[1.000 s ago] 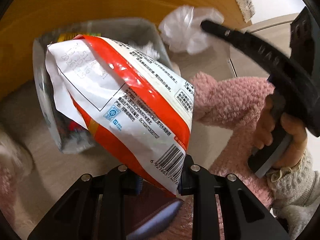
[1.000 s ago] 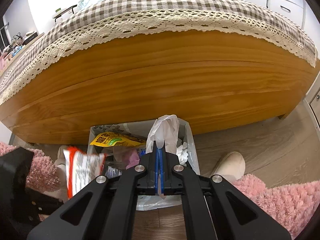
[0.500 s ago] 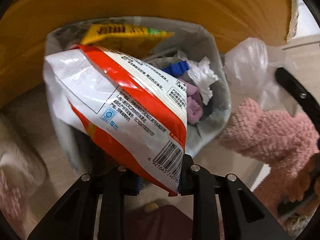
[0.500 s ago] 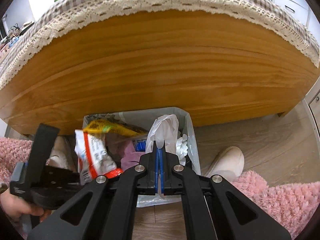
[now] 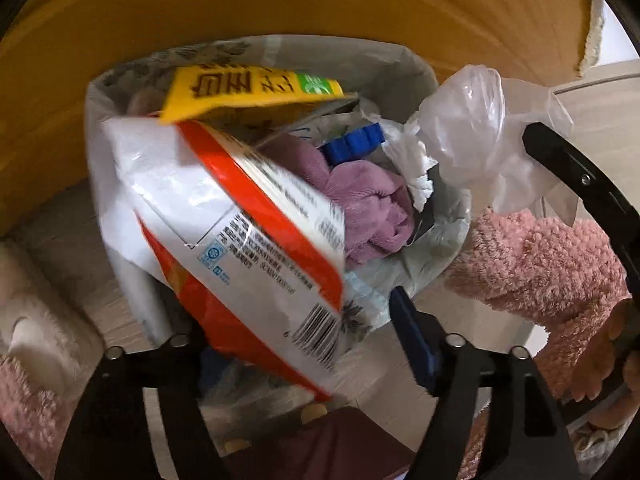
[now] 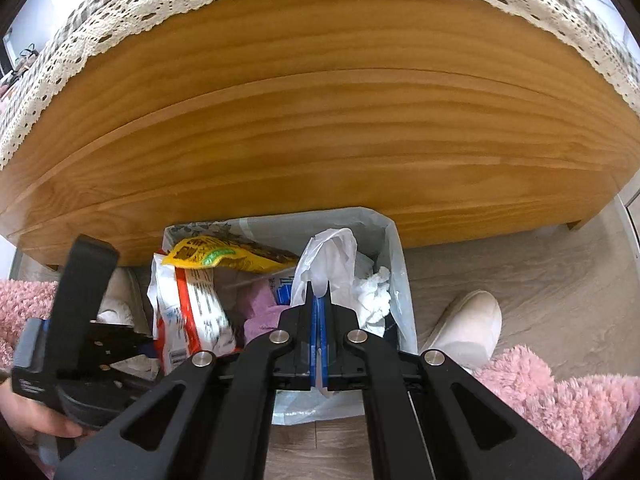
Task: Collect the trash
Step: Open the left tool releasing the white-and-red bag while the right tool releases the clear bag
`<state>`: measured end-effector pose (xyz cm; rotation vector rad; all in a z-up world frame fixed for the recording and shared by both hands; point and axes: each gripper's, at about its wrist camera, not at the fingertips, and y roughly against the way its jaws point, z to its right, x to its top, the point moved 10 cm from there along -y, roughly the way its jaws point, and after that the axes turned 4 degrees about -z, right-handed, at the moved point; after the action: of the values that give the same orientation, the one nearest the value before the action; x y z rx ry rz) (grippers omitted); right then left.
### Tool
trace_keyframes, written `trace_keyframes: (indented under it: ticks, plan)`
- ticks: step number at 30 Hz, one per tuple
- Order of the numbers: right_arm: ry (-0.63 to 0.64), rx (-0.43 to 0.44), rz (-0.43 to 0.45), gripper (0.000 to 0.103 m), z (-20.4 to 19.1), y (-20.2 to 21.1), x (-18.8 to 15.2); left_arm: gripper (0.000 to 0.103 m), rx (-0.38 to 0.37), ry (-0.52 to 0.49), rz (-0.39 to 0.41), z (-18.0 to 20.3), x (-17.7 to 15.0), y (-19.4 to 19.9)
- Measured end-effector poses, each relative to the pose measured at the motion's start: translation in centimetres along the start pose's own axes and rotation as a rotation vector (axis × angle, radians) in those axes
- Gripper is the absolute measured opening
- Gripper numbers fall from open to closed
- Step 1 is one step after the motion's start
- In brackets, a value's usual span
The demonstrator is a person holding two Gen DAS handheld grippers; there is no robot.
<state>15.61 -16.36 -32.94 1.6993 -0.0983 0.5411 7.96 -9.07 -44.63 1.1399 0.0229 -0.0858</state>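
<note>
A lined trash bin [image 5: 404, 68] stands against the wooden bed frame, holding a yellow packet [image 5: 252, 88], purple cloth [image 5: 368, 208] and tissue. My left gripper [image 5: 304, 344] is open above its near rim; the red and white snack bag [image 5: 240, 232] is free of the fingers and blurred, tipping into the bin. The bag also shows in the right wrist view [image 6: 188, 312]. My right gripper [image 6: 319, 320] is shut on a clear plastic bag [image 6: 332, 256], held over the bin's right side [image 6: 396, 272]; that bag shows in the left wrist view [image 5: 480, 132].
The wooden bed side [image 6: 320, 128] with a lace-edged checked cover rises right behind the bin. A white slipper [image 6: 468, 328] and pink fluffy sleeves [image 6: 560, 396] lie right of the bin on the wood floor. Another slipper [image 5: 36, 328] is at left.
My left gripper moved over the bin and opened; the snack bag slipped from the fingers and is dropping in. The right gripper came closer to the bin, still holding the plastic bag.
</note>
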Motion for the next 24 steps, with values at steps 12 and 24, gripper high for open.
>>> trace_keyframes:
  ticks: [12,24]
  plan:
    - [-0.003,-0.019,0.003,0.001,-0.2,-0.5,0.1,0.079,0.024,0.048,0.048,-1.8,0.0,3.6]
    - [0.012,0.011,0.004,0.001,-0.7,-0.4,0.1,0.090,0.072,0.061,0.120,-2.8,0.6,5.8]
